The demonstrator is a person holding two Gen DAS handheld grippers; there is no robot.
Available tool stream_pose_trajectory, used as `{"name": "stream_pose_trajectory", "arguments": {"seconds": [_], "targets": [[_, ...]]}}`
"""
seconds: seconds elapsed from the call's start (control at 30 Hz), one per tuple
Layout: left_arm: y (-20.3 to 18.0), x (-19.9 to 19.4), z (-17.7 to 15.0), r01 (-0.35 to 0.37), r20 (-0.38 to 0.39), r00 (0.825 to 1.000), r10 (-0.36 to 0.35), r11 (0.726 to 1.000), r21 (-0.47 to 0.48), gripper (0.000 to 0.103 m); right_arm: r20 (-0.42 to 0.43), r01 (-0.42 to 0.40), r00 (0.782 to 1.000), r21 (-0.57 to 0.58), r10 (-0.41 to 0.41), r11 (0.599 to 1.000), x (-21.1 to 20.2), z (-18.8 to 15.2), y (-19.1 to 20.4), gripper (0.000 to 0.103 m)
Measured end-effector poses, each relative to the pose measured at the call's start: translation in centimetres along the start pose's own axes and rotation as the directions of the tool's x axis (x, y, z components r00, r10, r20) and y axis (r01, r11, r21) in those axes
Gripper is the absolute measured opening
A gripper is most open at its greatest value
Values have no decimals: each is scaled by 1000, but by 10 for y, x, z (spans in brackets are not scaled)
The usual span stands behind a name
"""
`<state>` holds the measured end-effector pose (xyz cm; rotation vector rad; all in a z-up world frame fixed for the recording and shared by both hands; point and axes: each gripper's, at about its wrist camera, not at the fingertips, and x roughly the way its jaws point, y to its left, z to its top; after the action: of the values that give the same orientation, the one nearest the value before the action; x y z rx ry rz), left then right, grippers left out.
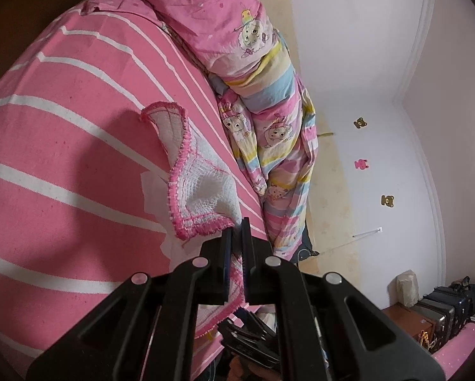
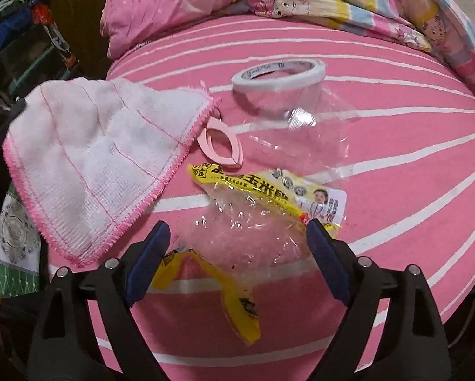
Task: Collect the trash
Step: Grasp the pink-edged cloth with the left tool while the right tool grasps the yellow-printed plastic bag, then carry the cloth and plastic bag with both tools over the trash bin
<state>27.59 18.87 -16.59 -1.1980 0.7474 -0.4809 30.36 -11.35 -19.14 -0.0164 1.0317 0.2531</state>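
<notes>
My left gripper is shut on a white cloth with pink stitched edging, which hangs lifted over the pink striped bed. The right wrist view shows the same cloth held up at the left. My right gripper stands open just above a crumpled clear plastic wrapper with yellow printed bands; the wrapper lies between its blue pads, which do not press on it. A second clear plastic wrapper lies further back on the bed.
A roll of white tape sits on the bed behind the wrappers. A pink oval ring lies by the cloth's corner. A bunched cartoon quilt runs along the bed's far side. Clutter fills the floor at left.
</notes>
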Motion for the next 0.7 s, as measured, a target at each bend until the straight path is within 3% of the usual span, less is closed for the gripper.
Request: {"name": "stream_pose_trajectory", "arguments": {"seconds": [0.07,0.17,0.3,0.33,0.7], "targets": [[0,3,0,1,-5,1000,0,1000,1,5,11,2,1000,14,-2,1000,1,0,-1,85],[-1,5,0,0,-9,1000,0,1000,4,5,23,1,1000,17,-1,1000,0,-1,-1,71],[-8,7,-1,1,-11,1000,-1,999,37,5,49,-2,999,10,1,1000,-7,-3,-4,66],[-10,8,-2,2,-12,1000,-2,999,47,5,55,-7,998,13,6,1000,-9,-4,-6,49],[-33,6,-15,74,-29,997,-71,992,98,5,113,-37,993,62,30,997,-40,-10,-17,46]]}}
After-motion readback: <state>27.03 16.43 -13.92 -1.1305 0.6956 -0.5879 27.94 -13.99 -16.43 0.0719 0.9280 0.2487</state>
